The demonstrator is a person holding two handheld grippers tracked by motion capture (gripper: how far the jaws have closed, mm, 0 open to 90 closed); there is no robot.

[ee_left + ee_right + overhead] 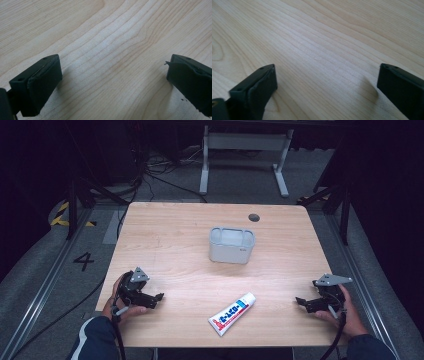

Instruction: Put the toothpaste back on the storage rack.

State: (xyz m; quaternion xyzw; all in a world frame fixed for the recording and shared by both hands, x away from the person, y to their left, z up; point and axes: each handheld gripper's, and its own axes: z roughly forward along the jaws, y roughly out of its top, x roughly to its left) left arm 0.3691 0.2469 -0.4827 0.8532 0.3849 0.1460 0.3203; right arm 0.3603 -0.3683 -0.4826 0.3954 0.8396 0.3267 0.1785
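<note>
High view. I saw the wooden table with three loose items on it. A white tube with red and blue lettering lay flat near the table's 6 o'clock edge, its long axis running from about 7 o'clock, where its flat end was, to about 1 o'clock, where its cap pointed. A grey rectangular container stood upright just past the table's centre, toward 12 o'clock from the tube and well apart from it. A small dark round mark sat near the far edge, at about 1 o'clock from the container.

I held the left gripper low over the table at about 8 o'clock, jaws aimed toward 3 o'clock. The tube lay at roughly 4 o'clock from those jaws, near but apart from them. I held the right gripper at about 4 o'clock on the table, jaws aimed toward 9 o'clock. The tube lay at roughly 8 o'clock from them, also apart. The tube thus lay between the two grippers, touched by neither.

Left gripper view. The left gripper had its two black jaws spread wide, with bare wood grain between them.

Right gripper view. The right gripper likewise had its jaws standing wide apart over bare wood, with nothing held.
</note>
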